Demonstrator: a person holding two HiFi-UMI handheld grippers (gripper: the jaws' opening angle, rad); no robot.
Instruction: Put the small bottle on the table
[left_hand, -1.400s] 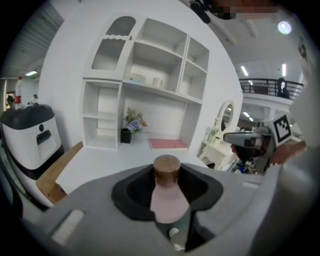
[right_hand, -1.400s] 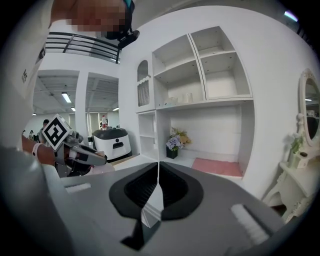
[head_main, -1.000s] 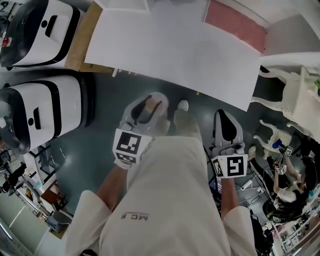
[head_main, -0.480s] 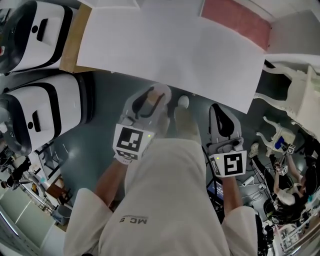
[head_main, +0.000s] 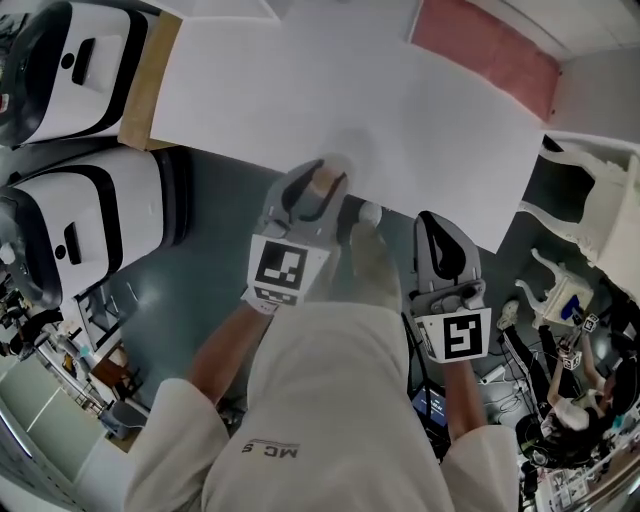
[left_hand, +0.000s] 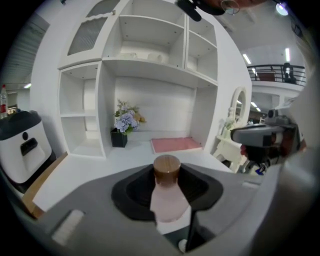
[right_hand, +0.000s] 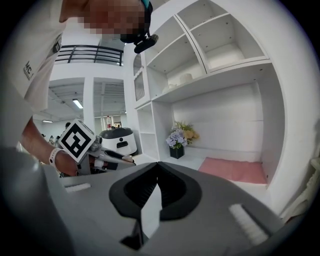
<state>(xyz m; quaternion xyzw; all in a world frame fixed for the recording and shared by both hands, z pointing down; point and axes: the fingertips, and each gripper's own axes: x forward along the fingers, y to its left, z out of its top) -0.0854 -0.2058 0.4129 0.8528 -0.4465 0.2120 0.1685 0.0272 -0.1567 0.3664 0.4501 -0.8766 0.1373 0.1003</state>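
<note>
Gripper views show shelves (left_hand: 150, 55) and flower pot (left_hand: 120, 136) that head view lacks, small bottle (left_hand: 167, 197) upright, grasped by left gripper (head_main: 314, 190) at near edge of table (head_main: 400, 110), right gripper (right_hand: 154, 192) clenched empty, four o'clock of it.

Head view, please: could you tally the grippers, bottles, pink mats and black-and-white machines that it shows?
grippers: 2 (left gripper, right gripper)
small bottle: 1
pink mat: 1
black-and-white machines: 2
Total: 6
</note>
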